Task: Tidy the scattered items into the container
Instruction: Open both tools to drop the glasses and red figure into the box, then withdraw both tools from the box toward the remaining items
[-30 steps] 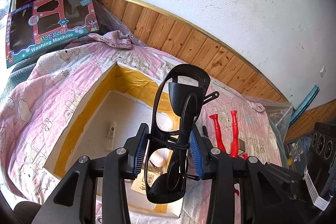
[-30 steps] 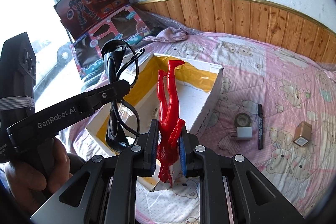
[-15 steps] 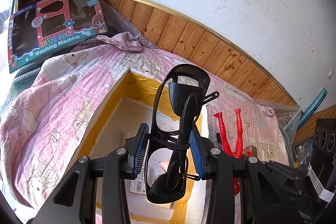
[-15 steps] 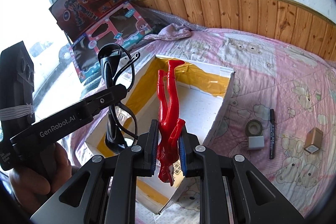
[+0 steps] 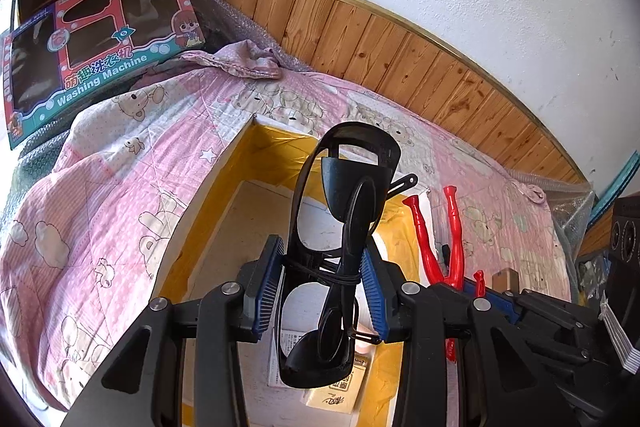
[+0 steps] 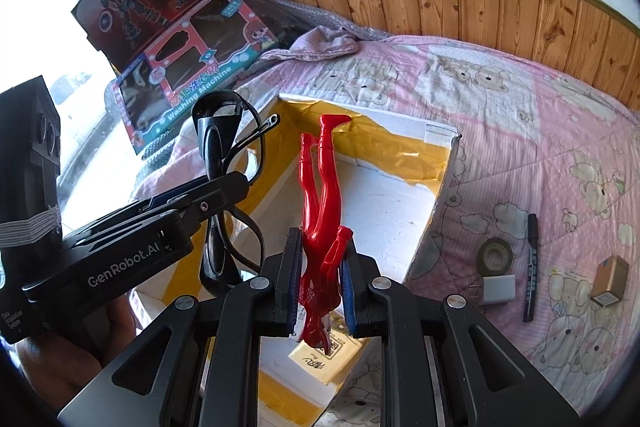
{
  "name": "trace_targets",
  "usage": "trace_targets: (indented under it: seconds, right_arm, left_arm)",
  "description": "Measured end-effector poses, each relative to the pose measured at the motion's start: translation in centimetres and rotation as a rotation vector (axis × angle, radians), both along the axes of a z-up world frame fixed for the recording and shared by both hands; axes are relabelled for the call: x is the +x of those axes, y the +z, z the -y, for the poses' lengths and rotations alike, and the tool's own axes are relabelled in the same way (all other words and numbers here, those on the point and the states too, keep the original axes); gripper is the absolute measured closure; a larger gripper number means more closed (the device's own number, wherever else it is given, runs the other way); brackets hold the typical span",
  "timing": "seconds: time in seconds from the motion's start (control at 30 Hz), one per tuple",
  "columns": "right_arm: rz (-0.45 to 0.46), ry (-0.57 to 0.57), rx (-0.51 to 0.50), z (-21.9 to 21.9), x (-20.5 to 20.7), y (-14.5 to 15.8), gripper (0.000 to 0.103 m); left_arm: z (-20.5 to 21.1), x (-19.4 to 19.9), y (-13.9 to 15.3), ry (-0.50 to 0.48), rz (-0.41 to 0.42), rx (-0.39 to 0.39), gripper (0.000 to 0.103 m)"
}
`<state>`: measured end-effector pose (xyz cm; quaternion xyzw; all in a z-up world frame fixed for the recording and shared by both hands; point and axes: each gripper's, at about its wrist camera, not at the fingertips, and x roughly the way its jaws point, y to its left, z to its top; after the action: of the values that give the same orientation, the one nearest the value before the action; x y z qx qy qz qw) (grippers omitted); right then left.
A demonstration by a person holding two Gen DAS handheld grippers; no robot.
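Two grippers hang over one open white box (image 6: 438, 187) lined with yellow tape, which sits on a pink bear-print blanket (image 6: 520, 131). The left gripper (image 5: 320, 293) has its jaws closed on one pair of black glasses (image 5: 340, 227), folded and held upright above the box's inside. The right gripper (image 6: 320, 287) has its jaws clamped on one red figure (image 6: 324, 211), held head down with its two legs pointing up, also above the box. Inside the box lie one yellow packet (image 6: 320, 359) and some white printed paper. Four loose things rest on the blanket to the right of the box: one roll of tape (image 6: 496, 255), one white charger (image 6: 498, 289) just beside it, one black marker (image 6: 530, 267) and one small brown box (image 6: 610, 281). Two toy boxes (image 6: 180, 67) lean against the wall.
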<state>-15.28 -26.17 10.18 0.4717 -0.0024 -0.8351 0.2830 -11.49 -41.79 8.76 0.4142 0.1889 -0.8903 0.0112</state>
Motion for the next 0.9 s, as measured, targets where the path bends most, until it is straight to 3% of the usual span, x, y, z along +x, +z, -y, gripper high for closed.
trace_targets:
  seconds: [0.33, 0.57, 0.63, 0.73, 0.9]
  right_arm:
    - [0.023, 0.008, 0.060, 1.1, -2.9, -2.3, 0.085]
    - [0.020, 0.006, 0.111, 1.9, -4.7, -3.7, 0.081]
    - [0.023, -0.013, 0.113, 1.8, -5.2, -3.9, 0.073]
    - [0.025, -0.029, 0.098, 1.3, -5.0, -3.8, 0.072]
    - [0.008, -0.011, 0.080, 0.6, -3.1, -3.0, 0.072]
  left_arm:
    - [0.0, -3.7, -3.4, 0.016, 0.097, 0.040, 0.063]
    - [0.1, -5.7, -6.0, 0.039, 0.146, 0.014, 0.063]
    - [0.3, -6.2, -7.0, 0.054, 0.166, 0.013, 0.056]
    - [0.4, -6.1, -7.7, 0.060, 0.172, 0.023, 0.044]
    - [0.8, -4.9, -6.8, 0.064, 0.149, 0.039, 0.044]
